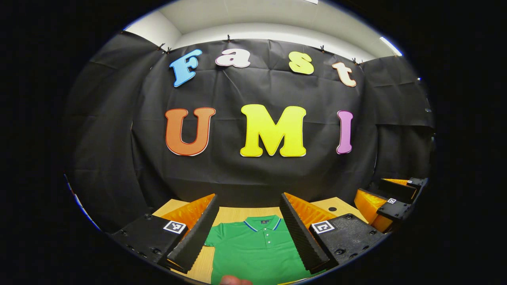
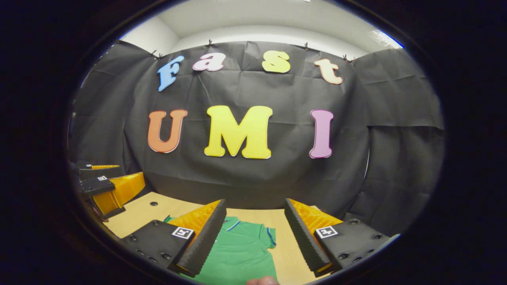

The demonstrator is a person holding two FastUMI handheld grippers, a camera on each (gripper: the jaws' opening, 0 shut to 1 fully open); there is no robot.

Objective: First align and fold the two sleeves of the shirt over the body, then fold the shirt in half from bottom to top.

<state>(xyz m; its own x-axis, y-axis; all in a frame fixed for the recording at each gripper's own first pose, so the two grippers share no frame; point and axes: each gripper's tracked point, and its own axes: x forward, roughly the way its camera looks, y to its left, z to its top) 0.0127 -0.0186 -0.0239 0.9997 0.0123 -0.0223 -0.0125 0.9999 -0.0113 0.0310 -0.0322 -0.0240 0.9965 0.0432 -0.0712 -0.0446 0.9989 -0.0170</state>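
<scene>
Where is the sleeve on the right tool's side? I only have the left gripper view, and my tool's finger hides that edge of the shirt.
Observer: In the right gripper view, that sleeve lies flat, spread out from the shirt on the table.
Operator: Is the right tool gripping it?
Observer: No. The right tool is open and grips nothing; the sleeve shows between its fingers.

A recording booth: black cloth (image 1: 253, 174) clipped up as a wall behind a wooden desk (image 2: 130, 217), white room wall (image 1: 154, 29) above.
</scene>
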